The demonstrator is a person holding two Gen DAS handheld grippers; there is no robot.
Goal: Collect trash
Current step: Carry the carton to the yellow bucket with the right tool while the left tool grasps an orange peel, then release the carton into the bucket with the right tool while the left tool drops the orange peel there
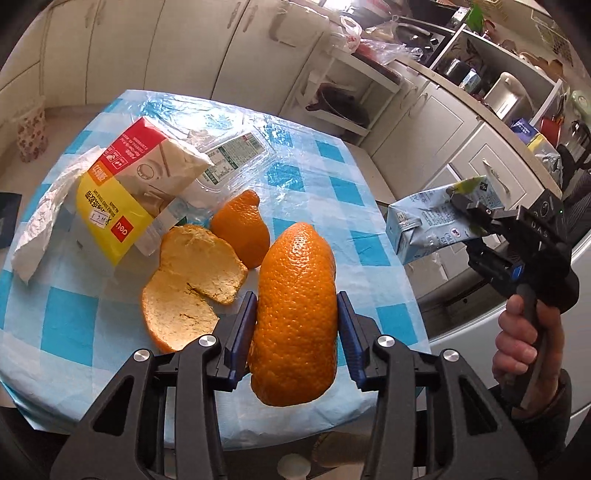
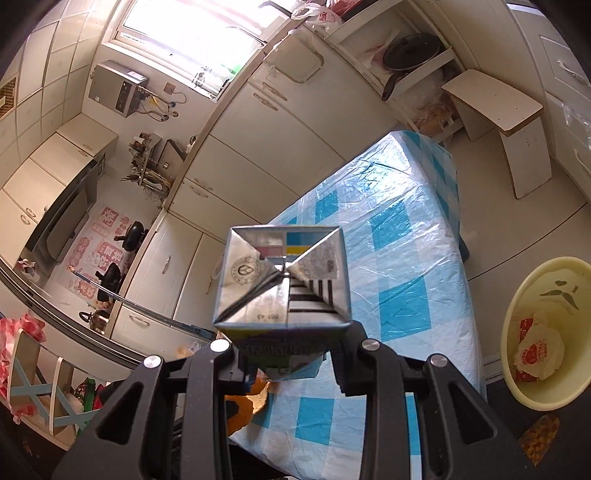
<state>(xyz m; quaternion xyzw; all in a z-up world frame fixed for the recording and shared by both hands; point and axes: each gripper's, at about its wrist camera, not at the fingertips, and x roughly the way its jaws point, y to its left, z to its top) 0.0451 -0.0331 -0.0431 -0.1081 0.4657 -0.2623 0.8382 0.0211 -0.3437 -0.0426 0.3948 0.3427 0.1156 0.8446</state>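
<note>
Left gripper (image 1: 297, 328) clamps the orange peel (image 1: 293, 314) at the table's (image 1: 66, 325) near edge; right gripper (image 2: 291, 354) pinches the milk carton (image 2: 282, 280), airborne; curved peel could squirt free.

A small kitchen with cream cabinets (image 2: 258, 155) along the walls and a pale tiled floor (image 2: 498, 236). Daylight pours through a window (image 2: 192, 33). A white stool (image 2: 495, 110) stands beyond the tabletop (image 2: 406, 229) with its blue checked cover.
</note>
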